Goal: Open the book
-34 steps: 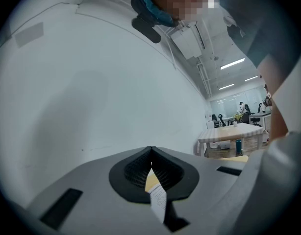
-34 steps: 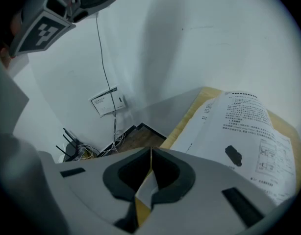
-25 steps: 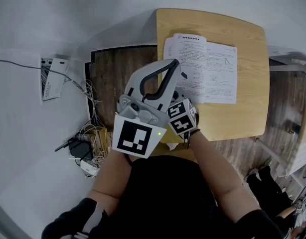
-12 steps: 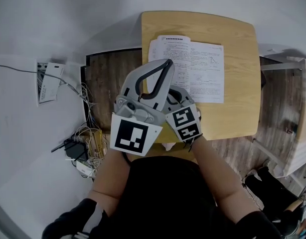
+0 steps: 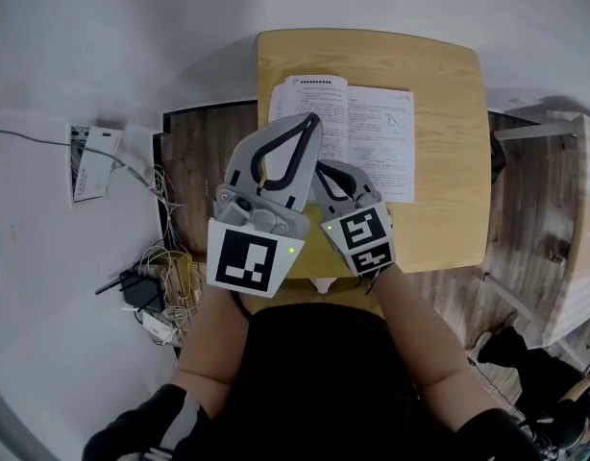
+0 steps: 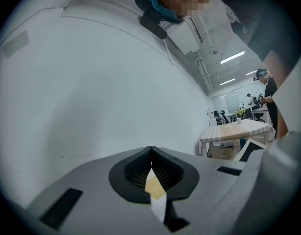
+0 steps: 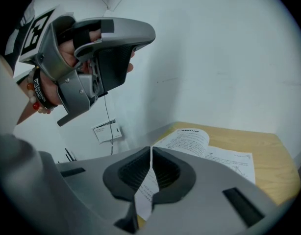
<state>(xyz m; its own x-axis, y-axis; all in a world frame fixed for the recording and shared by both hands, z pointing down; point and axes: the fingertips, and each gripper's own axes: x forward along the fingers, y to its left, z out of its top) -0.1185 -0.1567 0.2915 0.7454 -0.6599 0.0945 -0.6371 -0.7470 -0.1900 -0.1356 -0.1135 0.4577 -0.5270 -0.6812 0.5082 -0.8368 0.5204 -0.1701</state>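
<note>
Book point(image 5: 357, 133) already open, flat on tabletop point(image 5: 454, 209). Likely light, thin floppy pages, tear-prone; pinch single page at outer edge. Left gripper point(image 5: 311, 120), right gripper point(image 5: 323, 167): jaws together, empty.

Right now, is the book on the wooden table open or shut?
Open. The book lies flat on the table with two printed pages spread side by side, facing up.

Open book point(image 5: 370, 134) on wooden table point(image 5: 451, 166)
</note>
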